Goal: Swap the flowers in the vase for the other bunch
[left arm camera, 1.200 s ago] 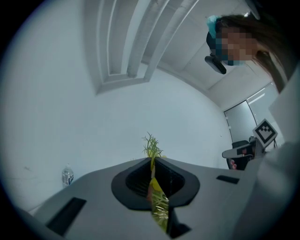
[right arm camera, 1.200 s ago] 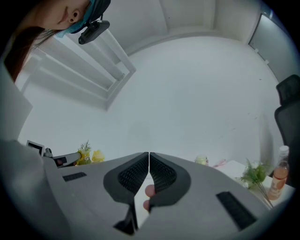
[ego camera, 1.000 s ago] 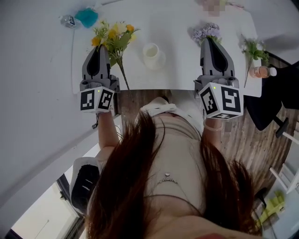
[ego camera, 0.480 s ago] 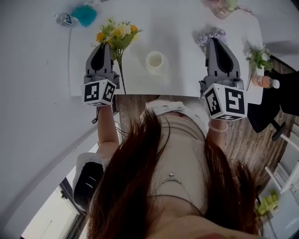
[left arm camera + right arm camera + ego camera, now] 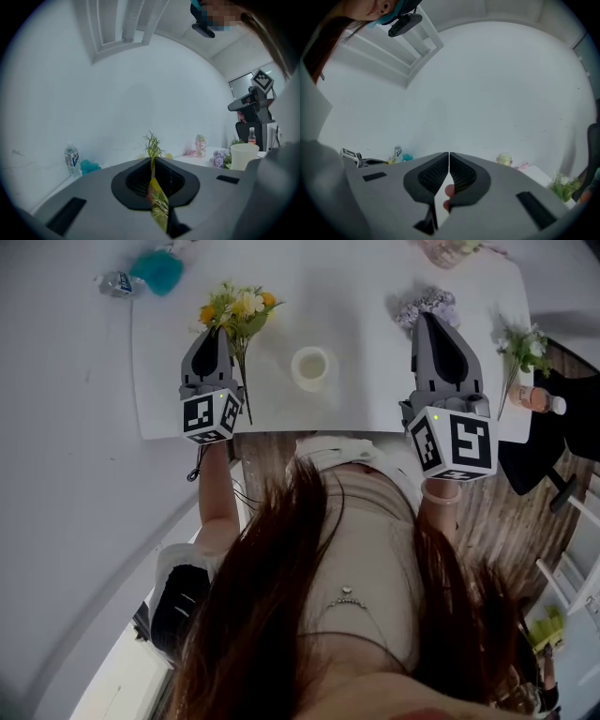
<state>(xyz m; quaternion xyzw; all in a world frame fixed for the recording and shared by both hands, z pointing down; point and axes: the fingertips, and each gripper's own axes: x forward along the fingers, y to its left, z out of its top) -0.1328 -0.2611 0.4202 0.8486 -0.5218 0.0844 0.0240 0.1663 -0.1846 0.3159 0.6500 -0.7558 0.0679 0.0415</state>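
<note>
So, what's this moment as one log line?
left gripper: shut on yellow bunch | right gripper: shut, empty | vase: empty

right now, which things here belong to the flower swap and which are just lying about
job: yellow bunch, vase, purple bunch
lying about: water bottle, teal thing, green sprig, drink bottle

Smooth matt table [image 5: 366,296], smooth vase [image 5: 310,367], wood-grain floor [image 5: 487,521]

We call this an office-type room, maybe a recording setup: white table [image 5: 169,409] pushed against a bare white wall [image 5: 140,108], wood-plank floor [image 5: 487,512], black swivel chair [image 5: 530,465], water bottle [image 5: 71,159] on the table.
</note>
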